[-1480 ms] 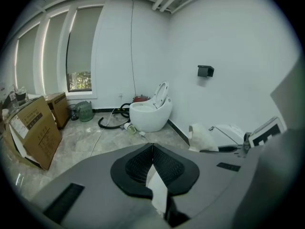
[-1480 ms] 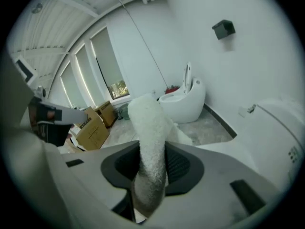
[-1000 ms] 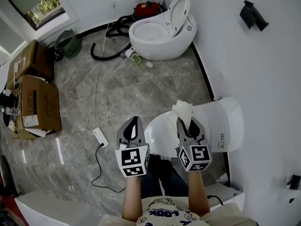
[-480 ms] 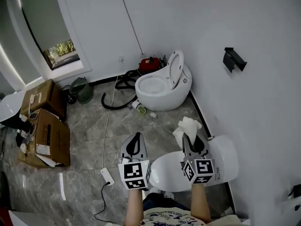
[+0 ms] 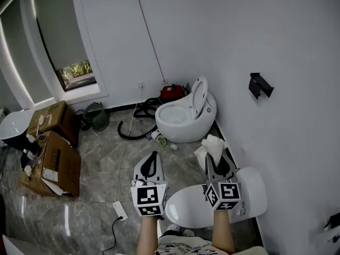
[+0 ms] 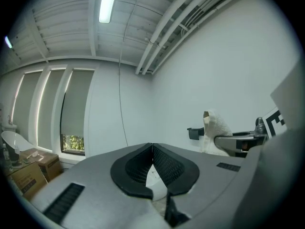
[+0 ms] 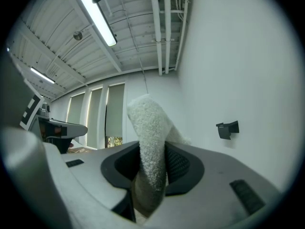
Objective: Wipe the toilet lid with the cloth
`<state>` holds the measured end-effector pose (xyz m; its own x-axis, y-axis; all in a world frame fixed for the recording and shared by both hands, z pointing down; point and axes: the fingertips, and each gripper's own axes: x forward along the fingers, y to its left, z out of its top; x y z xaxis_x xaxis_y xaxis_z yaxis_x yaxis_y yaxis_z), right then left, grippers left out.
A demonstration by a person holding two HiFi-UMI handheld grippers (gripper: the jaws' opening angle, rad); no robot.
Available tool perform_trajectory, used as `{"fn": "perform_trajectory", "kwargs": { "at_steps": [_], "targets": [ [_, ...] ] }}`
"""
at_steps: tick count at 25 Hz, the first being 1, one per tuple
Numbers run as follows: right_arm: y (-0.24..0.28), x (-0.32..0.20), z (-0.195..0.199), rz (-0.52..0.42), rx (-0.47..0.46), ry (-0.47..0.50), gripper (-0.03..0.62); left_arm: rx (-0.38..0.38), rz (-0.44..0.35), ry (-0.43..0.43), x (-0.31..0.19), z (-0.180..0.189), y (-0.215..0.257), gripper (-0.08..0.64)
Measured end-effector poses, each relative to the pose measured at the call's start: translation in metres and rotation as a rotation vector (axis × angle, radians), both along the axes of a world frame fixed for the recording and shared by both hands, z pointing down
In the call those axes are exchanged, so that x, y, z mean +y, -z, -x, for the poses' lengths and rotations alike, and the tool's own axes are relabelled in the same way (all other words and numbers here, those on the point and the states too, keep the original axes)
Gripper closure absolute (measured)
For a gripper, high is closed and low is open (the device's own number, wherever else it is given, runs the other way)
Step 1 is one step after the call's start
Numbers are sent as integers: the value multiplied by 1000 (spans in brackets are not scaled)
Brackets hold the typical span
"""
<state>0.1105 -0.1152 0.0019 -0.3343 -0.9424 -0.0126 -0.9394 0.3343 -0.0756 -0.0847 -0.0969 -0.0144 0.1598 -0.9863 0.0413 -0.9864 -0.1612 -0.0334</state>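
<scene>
A: Cloth, location?

B: White cloth [image 5: 211,146] is clamped in the right gripper [image 5: 214,155]. In the right gripper view both jaws press on the cloth [image 7: 150,147], which is bunched between the pads and stands up past the tips.

A: Toilet lid?

B: The toilet lid [image 5: 194,209] is white and closed. It lies below the two grippers, under the right one and to the right of the left one. The cloth is not touching it; it sticks out beyond the lid's far edge.

A: Left gripper?

B: The left gripper [image 5: 153,159] is held level with the right one, just to its left. In the left gripper view its jaws [image 6: 152,149] meet at the tips with nothing between them.

A: Surroundings?

B: Ahead of both grippers is a second toilet [image 5: 183,122] with its seat raised, against the wall. A black hose [image 5: 132,132] and a red appliance [image 5: 171,93] sit just beside it. A black wall bracket [image 5: 259,85] is ahead and right of the right gripper. Cardboard boxes [image 5: 56,161] are well to the left of the left gripper. A power strip [image 5: 121,210] lies on the grey marble floor [image 5: 101,158], near the left gripper's left side.
</scene>
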Motion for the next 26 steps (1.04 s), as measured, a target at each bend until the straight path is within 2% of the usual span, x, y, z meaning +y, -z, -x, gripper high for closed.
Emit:
{"fn": "perform_trajectory", "kwargs": {
  "at_steps": [26],
  "targets": [
    [16,24,10,-17,-3,16,479,0,-19,10,26,8,10,555]
  ]
}}
